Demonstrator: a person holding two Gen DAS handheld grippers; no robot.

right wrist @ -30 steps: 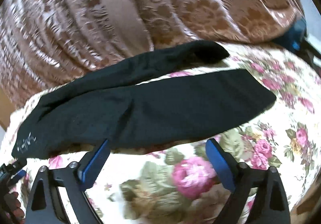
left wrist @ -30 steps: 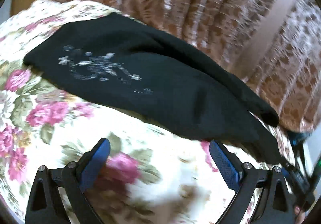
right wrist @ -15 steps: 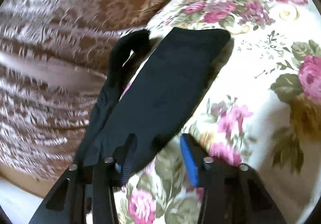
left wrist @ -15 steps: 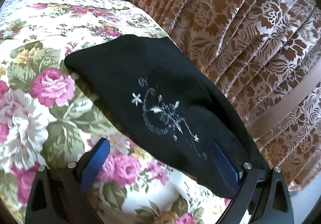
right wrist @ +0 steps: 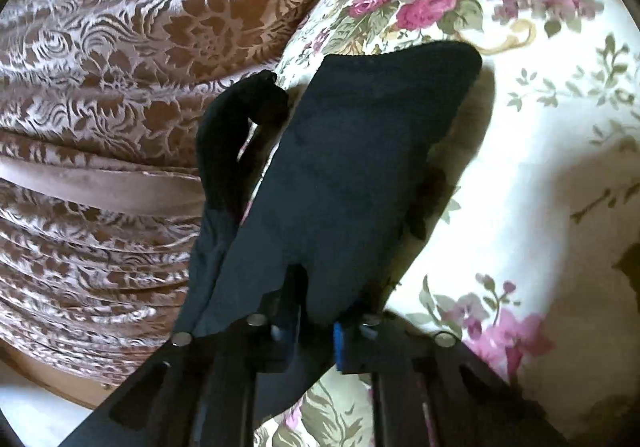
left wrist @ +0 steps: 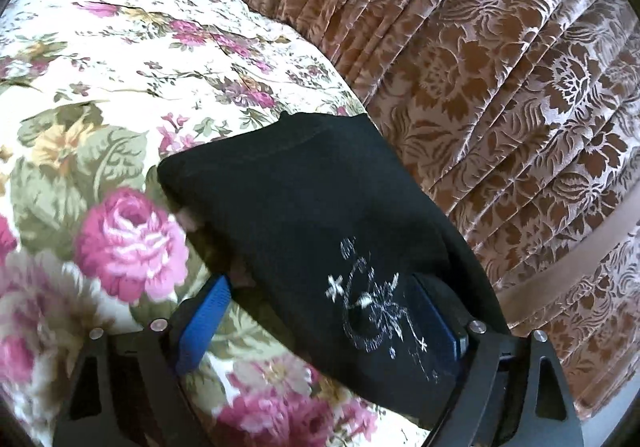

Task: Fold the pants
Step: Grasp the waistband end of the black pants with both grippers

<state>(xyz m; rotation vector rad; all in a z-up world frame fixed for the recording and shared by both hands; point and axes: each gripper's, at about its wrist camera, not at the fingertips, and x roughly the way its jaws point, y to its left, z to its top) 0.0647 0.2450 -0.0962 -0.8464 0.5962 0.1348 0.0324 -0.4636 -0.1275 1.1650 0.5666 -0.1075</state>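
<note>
The right gripper is pinching a leg of the black pants, its jaws just having closed. The left gripper is standing spread, jaws narrowing slightly around the embroidered waist end, all lying on the floral bedspread beside a brown curtain.

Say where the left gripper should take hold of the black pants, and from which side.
At the waistband edge beside the white embroidery. The pants lie flat on the floral bedspread, so come in low from the near edge, one finger under. The left gripper is open, straddling that corner; the right gripper already pinches the leg end.
</note>
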